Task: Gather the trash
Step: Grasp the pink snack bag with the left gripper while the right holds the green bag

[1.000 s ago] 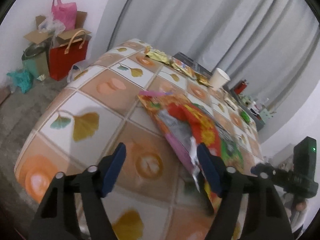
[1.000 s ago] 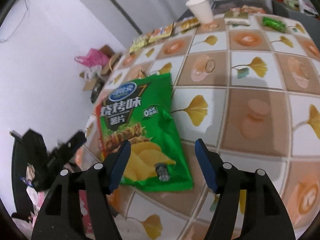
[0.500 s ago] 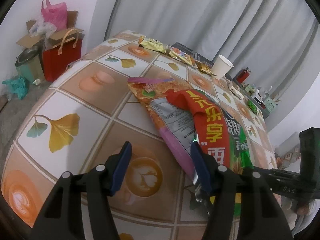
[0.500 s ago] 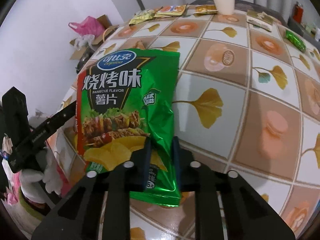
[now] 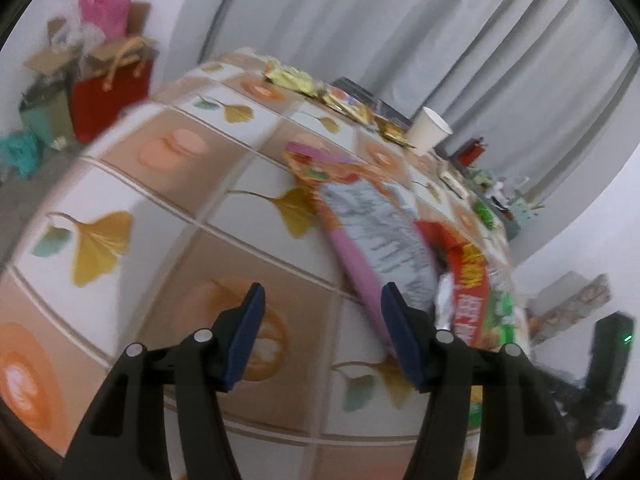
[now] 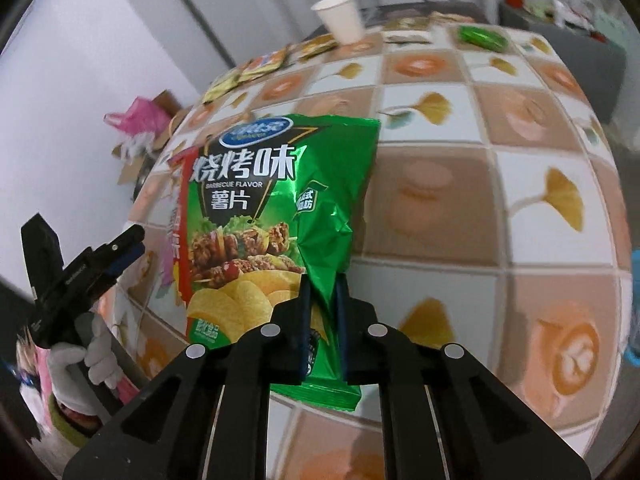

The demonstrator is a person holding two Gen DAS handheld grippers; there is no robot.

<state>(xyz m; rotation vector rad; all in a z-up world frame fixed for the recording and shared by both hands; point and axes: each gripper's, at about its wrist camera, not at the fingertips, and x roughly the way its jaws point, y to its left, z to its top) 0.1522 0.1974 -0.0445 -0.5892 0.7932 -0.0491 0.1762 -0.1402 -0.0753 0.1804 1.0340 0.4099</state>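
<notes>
A green barbecue chip bag (image 6: 256, 208) lies on the tiled table (image 6: 500, 208), its near right edge raised and crumpled. My right gripper (image 6: 323, 284) is closing its jaws on that edge, and the pads press the foil. Under the green bag lies a red and orange snack bag (image 5: 376, 224) with a pink side seam. My left gripper (image 5: 323, 294) stands open over the table just left of that bag, with nothing between its fingers. In the right wrist view the left gripper (image 6: 128, 240) shows at the table's left edge, held by a gloved hand (image 6: 80, 360).
A white paper cup (image 5: 430, 130) stands at the far end of the table near several small wrappers (image 5: 304, 80). A small green packet (image 6: 482, 38) lies far right. On the floor to the left sit a red gift bag (image 5: 112, 92) and cardboard boxes.
My right gripper went from open to pinching the green bag's near edge, and that edge has lifted and crumpled. My left gripper narrowed slightly and shifted closer beside the red bag.
</notes>
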